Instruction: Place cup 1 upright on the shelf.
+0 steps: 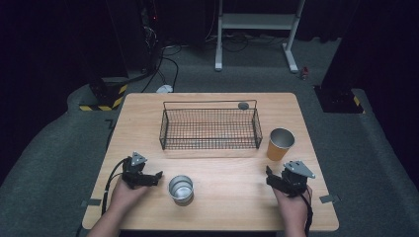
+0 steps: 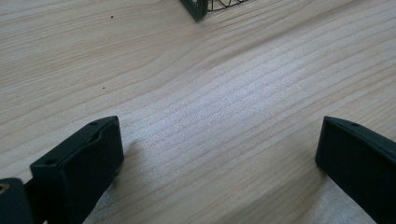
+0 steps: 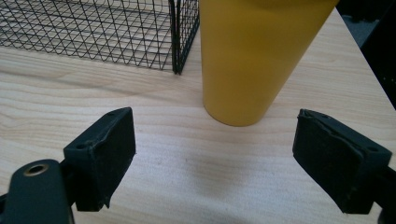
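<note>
Yellow cup [image 3: 254,56] stands upright just right of the basket [image 1: 210,129], mouth up, long axis vertical.
The right gripper [image 3: 212,161], jaws spread and empty, faces it; a high or off-centre squeeze could tip it. The left gripper [image 2: 219,163], also spread, sits beside the steel cup [image 1: 181,188].

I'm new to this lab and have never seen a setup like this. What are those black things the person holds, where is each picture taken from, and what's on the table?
A person holds a hand-operated two-jaw clamp in each hand: the left gripper and the right gripper. Both stand open and hold nothing. The high view looks down from above the person's side. The other two pictures come from cameras riding on the grippers, looking along their black jaws. On the wooden table stand a black wire basket, an orange-yellow cup before the right gripper, and a silver cup near the left one.
</note>
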Demonstrator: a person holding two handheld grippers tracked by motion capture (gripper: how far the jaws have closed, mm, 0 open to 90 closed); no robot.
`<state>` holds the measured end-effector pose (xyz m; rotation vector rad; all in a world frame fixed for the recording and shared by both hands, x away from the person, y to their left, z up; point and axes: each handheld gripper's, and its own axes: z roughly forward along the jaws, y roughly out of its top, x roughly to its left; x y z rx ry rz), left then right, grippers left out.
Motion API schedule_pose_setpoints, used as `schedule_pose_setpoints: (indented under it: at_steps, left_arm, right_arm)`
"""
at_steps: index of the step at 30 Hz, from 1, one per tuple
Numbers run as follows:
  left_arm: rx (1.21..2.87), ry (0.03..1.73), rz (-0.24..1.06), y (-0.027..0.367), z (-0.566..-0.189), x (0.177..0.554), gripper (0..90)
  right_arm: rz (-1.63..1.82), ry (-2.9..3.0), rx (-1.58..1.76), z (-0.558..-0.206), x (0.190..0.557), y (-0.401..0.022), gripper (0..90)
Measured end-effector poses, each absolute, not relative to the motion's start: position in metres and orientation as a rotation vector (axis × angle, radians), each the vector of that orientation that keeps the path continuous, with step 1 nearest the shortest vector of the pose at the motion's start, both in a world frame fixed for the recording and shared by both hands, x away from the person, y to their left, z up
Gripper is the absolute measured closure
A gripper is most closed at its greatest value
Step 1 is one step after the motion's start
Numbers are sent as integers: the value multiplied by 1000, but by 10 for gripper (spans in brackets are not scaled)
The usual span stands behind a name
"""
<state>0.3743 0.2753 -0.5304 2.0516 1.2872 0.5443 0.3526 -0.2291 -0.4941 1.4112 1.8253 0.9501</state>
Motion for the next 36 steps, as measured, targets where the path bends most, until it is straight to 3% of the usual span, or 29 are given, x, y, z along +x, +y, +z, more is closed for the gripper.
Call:
schedule_pose_setpoints:
  at_steps: [36]
  left_arm:
    - [2068,1264,531,273,-530,377,11]
  right_arm:
    - [893,1804,1534,-482,396,-242,141]
